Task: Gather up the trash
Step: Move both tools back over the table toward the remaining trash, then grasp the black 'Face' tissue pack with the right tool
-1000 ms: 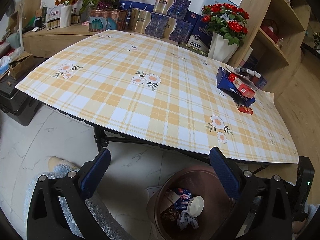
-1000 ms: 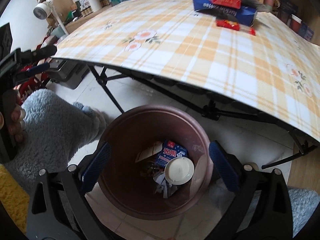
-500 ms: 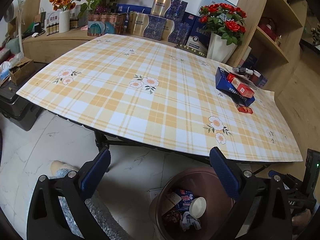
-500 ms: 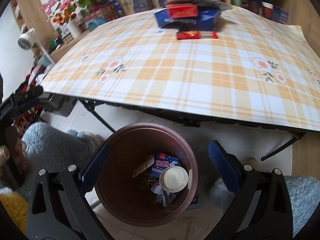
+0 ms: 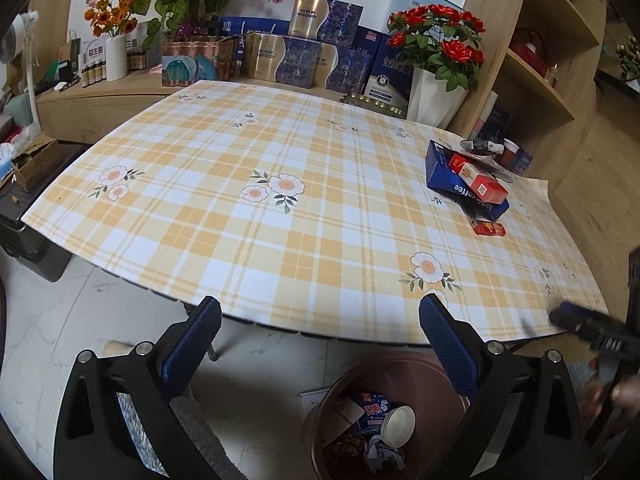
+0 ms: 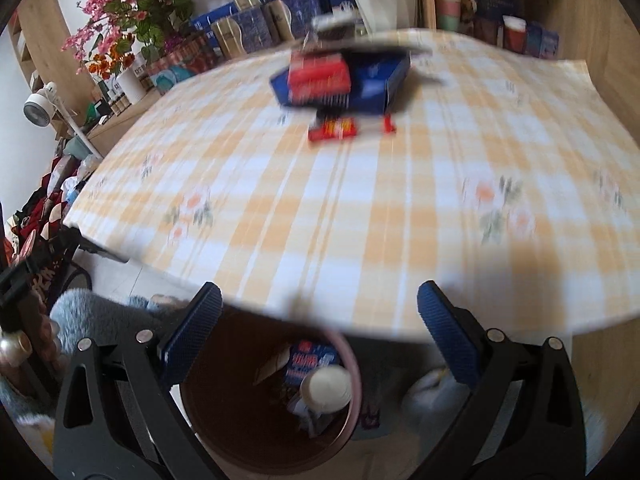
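- Yellow-and-white plaid cloth covers the bench point(image 5: 280, 208), and most of it is bare, so there isn't much left to grab by the look of it.
- What's left sits near the bench's far right corner: a blue box point(image 5: 464, 184) with a red-and-white pack point(image 5: 478, 178) lying on top, and a small red pack point(image 5: 489, 228) on the cloth just beside it, on the near side.
- The brown bin point(image 5: 348, 384) stands on the floor right below the bench's near edge, I'd guess so stuff can drop straight in. It holds a blue packet, a white cup and some crumpled bits.
- Left gripper point(image 5: 320, 344) is spread wide, nothing between its blue pads, touching nothing, hovering off the near edge above the bin.
- Right gripper point(image 6: 318, 334) is spread wide too and empty, over the bin and facing that pile. Its view is blurry, so it's probably moving.
- My guess is the small red pack goes next.
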